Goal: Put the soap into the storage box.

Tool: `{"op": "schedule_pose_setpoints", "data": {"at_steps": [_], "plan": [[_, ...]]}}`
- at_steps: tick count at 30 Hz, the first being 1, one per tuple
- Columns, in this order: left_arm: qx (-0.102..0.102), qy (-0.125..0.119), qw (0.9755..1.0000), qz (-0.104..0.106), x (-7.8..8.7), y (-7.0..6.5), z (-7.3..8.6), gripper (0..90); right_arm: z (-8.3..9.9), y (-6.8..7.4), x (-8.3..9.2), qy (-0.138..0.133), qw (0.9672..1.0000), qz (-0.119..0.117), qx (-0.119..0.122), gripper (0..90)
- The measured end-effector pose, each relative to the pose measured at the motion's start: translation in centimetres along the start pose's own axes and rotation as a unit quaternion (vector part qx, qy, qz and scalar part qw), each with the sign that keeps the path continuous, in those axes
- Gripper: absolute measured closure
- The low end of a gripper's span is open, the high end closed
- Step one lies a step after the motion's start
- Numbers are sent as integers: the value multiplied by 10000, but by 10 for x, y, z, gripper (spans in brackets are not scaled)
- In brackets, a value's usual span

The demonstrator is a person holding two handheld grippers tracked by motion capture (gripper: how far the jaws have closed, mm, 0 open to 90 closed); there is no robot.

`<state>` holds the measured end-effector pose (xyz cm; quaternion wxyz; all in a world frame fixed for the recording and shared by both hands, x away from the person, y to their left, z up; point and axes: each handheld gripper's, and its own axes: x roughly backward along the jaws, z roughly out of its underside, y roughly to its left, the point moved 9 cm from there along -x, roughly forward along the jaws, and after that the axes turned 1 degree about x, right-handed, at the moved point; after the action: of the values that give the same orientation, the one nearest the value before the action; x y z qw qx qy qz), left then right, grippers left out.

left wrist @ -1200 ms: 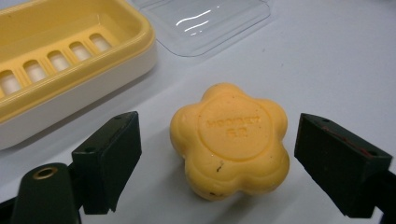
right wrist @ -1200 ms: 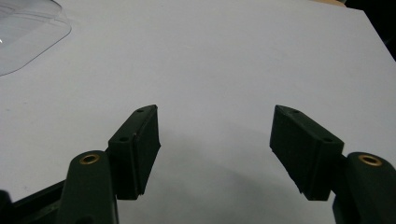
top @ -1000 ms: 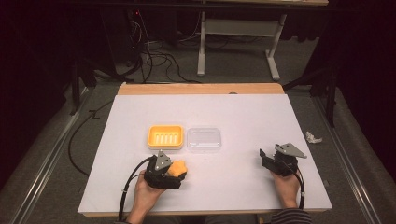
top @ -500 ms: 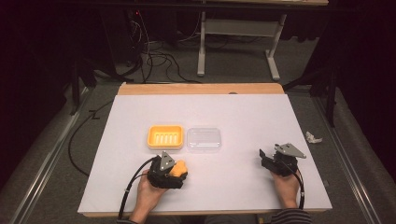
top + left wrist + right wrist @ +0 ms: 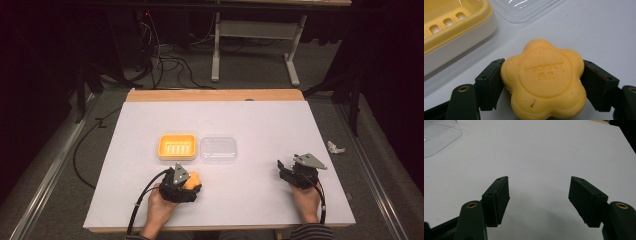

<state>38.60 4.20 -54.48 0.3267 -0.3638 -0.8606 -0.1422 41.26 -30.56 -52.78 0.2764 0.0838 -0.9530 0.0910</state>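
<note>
Your left gripper (image 5: 541, 87) jaws are clamped on the flower-shaped yellow soap (image 5: 542, 80); your right gripper (image 5: 539, 200) jaws stand apart over bare table (image 5: 544, 152).

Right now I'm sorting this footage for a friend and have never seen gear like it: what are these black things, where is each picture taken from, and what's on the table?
There is no machine here. A person sits at a white table and holds a hand-operated two-jaw gripper in each hand. The wide picture comes from a camera above, looking down. The other two come from small cameras riding on the grippers, looking out along their black jaws.

On the table lie a yellow soap dish and, beside it, a clear plastic lid.

The left gripper has a yellow flower-shaped soap bar between its jaws, one against each side. The right gripper is open over bare table, holding nothing.
</note>
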Motion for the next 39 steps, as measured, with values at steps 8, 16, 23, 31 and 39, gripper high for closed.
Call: {"op": "schedule_pose_setpoints", "data": {"at_steps": [8, 16, 23, 31, 39], "plan": [[106, 30, 9999, 49, 1, 1, -1, 260, 0, 0, 0, 38, 10000, 9, 19, 334], [114, 16, 9999, 10, 5, 3, -1, 262, 1, 1, -1, 61, 10000, 17, 15, 333], [171, -65, 9998, 41, 12, 5, -4, 263, 1, 1, -1, 69, 10000, 13, 51, 332], [196, -104, 9997, 65, 17, 7, -7, 264, 1, 1, -1, 72, 10000, 18, 59, 333], [256, -174, 9995, 62, 24, 11, -11, 265, 1, 1, -1, 91, 9999, 24, 71, 333]]}}
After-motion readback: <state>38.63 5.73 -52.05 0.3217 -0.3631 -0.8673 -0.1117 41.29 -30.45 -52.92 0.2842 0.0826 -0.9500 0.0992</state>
